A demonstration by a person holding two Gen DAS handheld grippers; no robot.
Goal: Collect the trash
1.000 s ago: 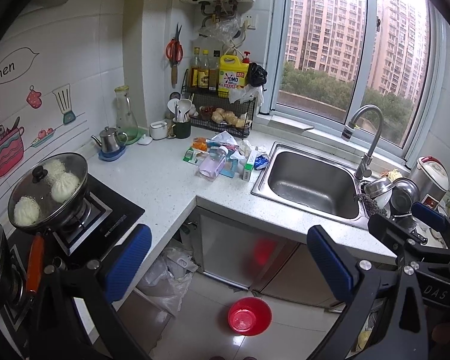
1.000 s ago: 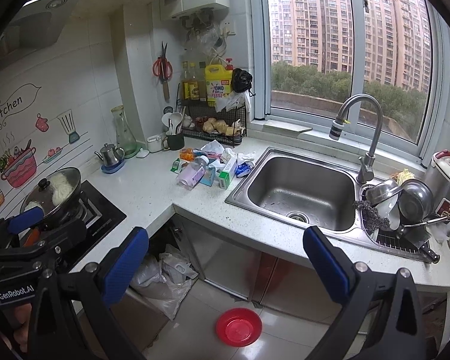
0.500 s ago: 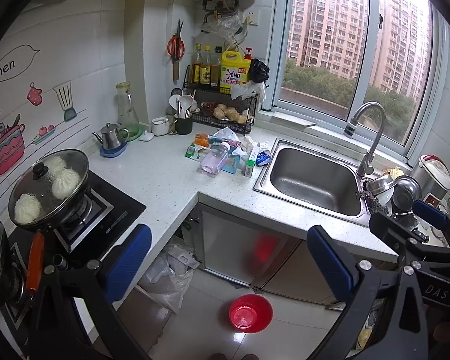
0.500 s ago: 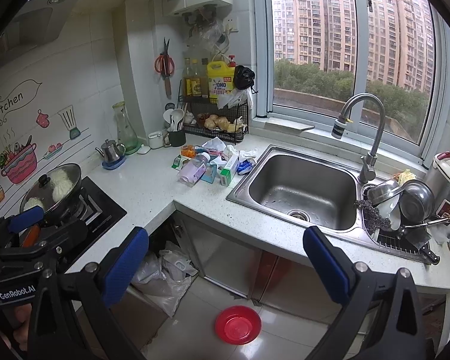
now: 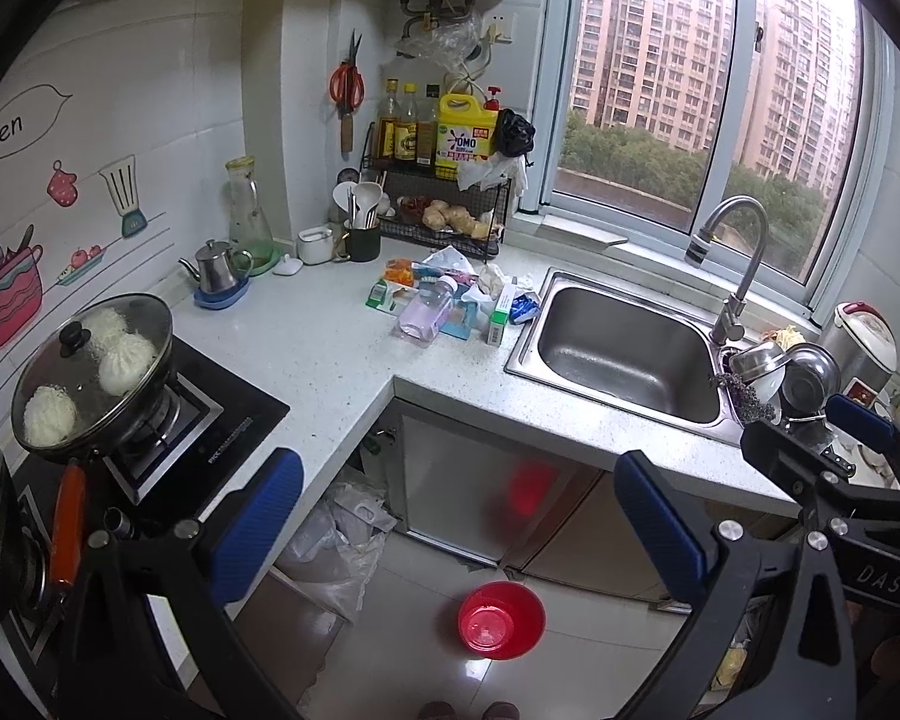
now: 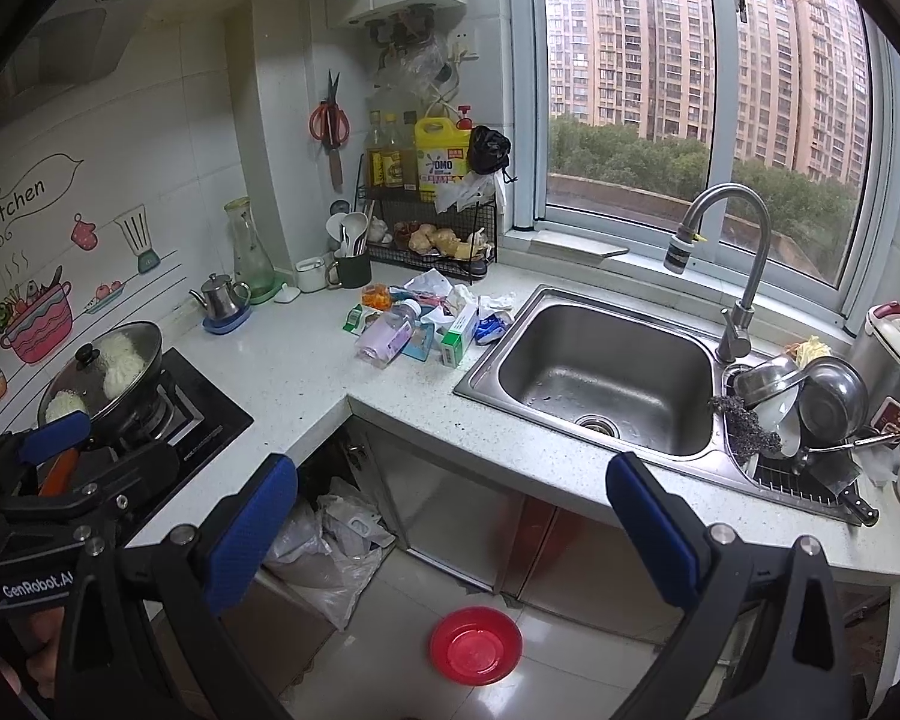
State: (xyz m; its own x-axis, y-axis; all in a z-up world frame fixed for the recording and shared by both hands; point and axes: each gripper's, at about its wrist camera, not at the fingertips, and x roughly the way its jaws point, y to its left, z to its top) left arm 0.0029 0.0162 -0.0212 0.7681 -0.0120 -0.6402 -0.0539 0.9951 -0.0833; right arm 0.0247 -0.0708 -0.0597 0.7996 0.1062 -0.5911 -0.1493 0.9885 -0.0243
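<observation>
Both two-finger grippers hang in the air in front of an L-shaped white speckled countertop (image 5: 306, 354), well short of it. The left gripper (image 5: 459, 531) has its blue-padded jaws spread wide with nothing between them, and the right gripper (image 6: 450, 531) is likewise spread wide and empty-handed. In the left wrist view the right gripper shows at the right edge, and in the right wrist view the left gripper shows at the lower left, in front of the stove. The trash is a heap of litter (image 5: 456, 300) lying on the countertop just left of the stainless steel sink (image 5: 624, 354) and in front of a black wire rack (image 5: 444, 204) of bottles and ginger. In the heap, a pale purple clear plastic bottle (image 6: 389, 333) lies on its side, with a white and green small carton (image 6: 457, 339) just to its right, a blue crumpled wrapper (image 6: 489, 327) nearest the sink, and white crumpled paper (image 6: 432, 285) behind. A lidded steel pan holding white buns (image 5: 93, 369) sits on the black gas hob at the left. On the tiled floor under the counter corner sit a round red plastic basin (image 5: 501, 620) and, further left, a box lined with a clear plastic bag (image 6: 330, 546).
</observation>
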